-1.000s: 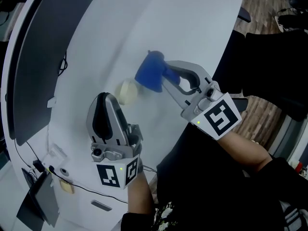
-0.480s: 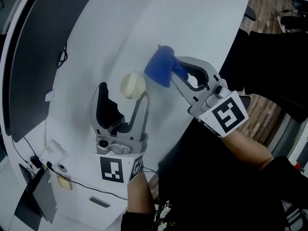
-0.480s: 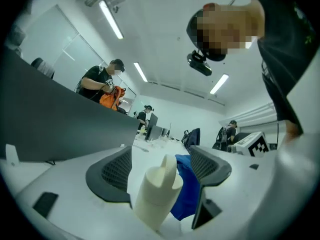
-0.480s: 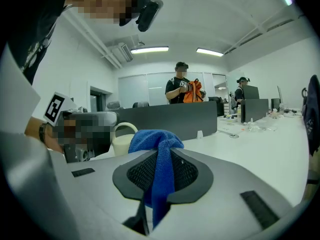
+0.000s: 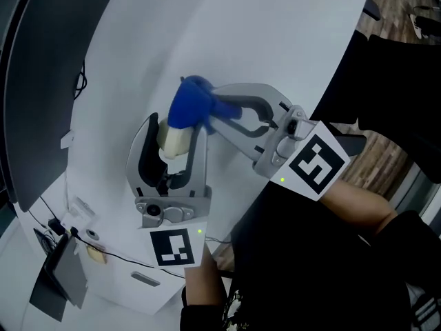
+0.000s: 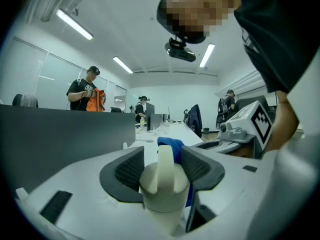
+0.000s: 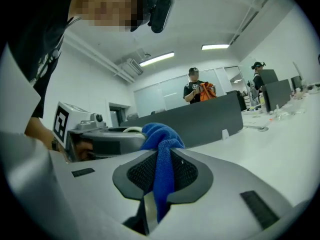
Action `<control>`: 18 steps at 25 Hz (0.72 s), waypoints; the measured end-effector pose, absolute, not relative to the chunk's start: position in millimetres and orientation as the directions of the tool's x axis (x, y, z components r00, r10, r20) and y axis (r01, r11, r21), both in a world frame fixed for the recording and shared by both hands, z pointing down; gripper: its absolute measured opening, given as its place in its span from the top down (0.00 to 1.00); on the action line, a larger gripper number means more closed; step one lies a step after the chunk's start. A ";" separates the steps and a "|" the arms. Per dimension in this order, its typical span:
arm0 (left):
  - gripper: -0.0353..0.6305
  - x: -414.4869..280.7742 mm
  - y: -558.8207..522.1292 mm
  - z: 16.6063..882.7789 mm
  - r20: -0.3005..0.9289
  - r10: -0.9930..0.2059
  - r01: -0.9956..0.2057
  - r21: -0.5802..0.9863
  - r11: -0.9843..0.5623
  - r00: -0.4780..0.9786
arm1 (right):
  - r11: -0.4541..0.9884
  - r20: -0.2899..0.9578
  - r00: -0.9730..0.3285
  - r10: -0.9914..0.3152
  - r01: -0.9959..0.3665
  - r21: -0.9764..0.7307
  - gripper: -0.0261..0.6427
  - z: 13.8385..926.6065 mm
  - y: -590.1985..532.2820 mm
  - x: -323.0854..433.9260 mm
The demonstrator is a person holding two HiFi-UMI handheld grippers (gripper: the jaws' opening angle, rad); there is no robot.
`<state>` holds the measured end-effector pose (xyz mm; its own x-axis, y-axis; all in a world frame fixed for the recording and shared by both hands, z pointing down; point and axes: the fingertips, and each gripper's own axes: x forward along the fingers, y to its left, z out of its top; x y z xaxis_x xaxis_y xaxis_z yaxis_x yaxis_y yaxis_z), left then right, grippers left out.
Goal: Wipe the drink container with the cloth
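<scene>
A small cream drink container (image 5: 172, 141) stands on the white table (image 5: 275, 33) between the jaws of my left gripper (image 5: 176, 124), which are closing on its sides. In the left gripper view the container (image 6: 164, 181) fills the gap between the dark pads (image 6: 131, 170), its cap upright. My right gripper (image 5: 210, 105) reaches in from the right, shut on a bunched blue cloth (image 5: 187, 104). The cloth rests against the container's top and far side. In the right gripper view the cloth (image 7: 160, 136) hangs pinched between the jaws of that gripper (image 7: 162, 166). A corner of the cloth (image 6: 170, 143) shows behind the cap.
A dark partition (image 5: 41, 81) runs along the table's left side, with cables (image 5: 79, 88) beside it. Small devices and a wire (image 5: 89, 243) lie at the near left corner. The table's curved edge passes just under my right hand. People stand far off in both gripper views.
My left gripper opened, moved forward around the container and began closing. The right gripper carried the blue cloth left, from beside the container onto its top.
</scene>
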<state>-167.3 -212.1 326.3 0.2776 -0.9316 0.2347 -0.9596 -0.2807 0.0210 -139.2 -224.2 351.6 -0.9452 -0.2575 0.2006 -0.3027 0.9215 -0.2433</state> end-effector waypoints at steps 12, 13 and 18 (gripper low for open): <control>0.61 -160.6 -205.9 322.4 0.182 -0.786 -0.804 0.051 -0.592 0.591 | 0.956 0.490 -0.870 -0.050 -0.183 -0.227 0.90 465.7 -221.9 -158.6; 0.61 -162.3 -207.2 321.3 0.187 -0.797 -0.815 0.047 -0.577 0.575 | 0.958 0.489 -0.871 -0.048 -0.179 -0.226 0.90 465.1 -220.7 -158.6; 0.45 -170.5 -212.8 299.5 0.148 -0.915 -0.926 0.009 -0.377 0.374 | 0.956 0.474 -0.880 -0.043 -0.173 -0.235 0.90 464.9 -220.2 -158.2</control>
